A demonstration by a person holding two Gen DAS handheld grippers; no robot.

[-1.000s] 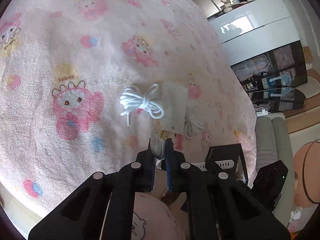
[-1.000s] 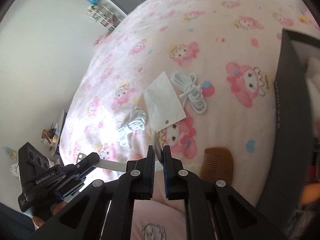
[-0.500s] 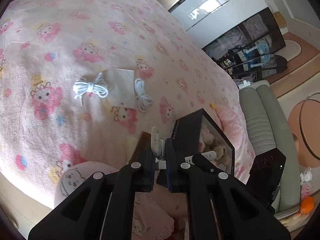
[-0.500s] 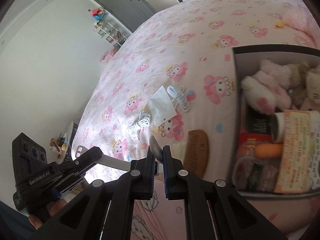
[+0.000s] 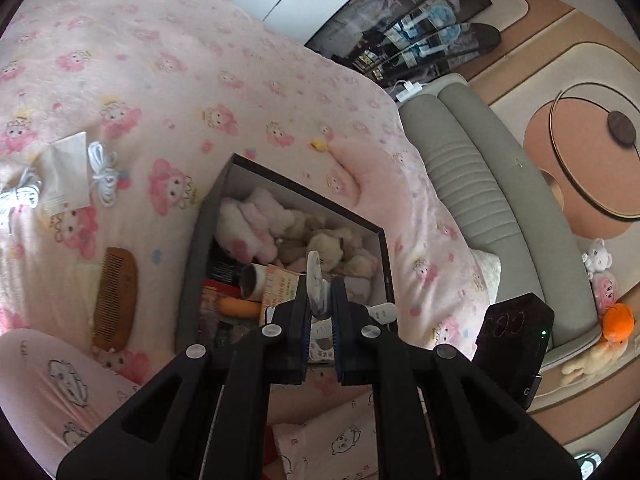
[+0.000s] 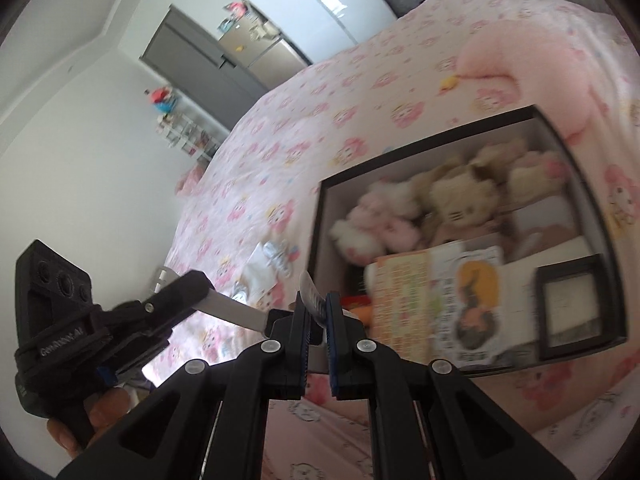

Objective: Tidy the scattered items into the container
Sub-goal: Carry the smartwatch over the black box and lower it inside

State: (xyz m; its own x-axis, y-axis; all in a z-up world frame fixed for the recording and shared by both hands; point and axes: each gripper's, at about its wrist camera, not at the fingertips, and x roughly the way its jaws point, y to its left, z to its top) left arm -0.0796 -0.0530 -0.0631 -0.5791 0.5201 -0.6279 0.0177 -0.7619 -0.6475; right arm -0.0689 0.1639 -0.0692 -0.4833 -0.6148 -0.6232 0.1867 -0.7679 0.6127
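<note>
Both grippers are shut on one long flat white strip, one at each end. My left gripper (image 5: 320, 304) pinches one end (image 5: 314, 276); my right gripper (image 6: 316, 312) pinches the other end (image 6: 310, 294). The strip hangs just over the near edge of the black box (image 5: 192, 264), which also shows in the right wrist view (image 6: 316, 236) and holds plush toys (image 6: 460, 196), booklets and small packs. On the pink bedspread left of the box lie a wooden comb (image 5: 114, 298), a white paper bag (image 5: 66, 174) and two white cable bundles (image 5: 104, 174).
A pink pillow (image 6: 516, 64) lies beyond the box. A grey sofa (image 5: 480, 192) stands right of the bed, with plush toys (image 5: 604, 280) beside it. My left gripper body (image 6: 80, 332) and the hand holding it show at the left of the right wrist view.
Both grippers have carried the white strip from over the cables and paper bag across to the black box. The box now fills the middle of both views.
</note>
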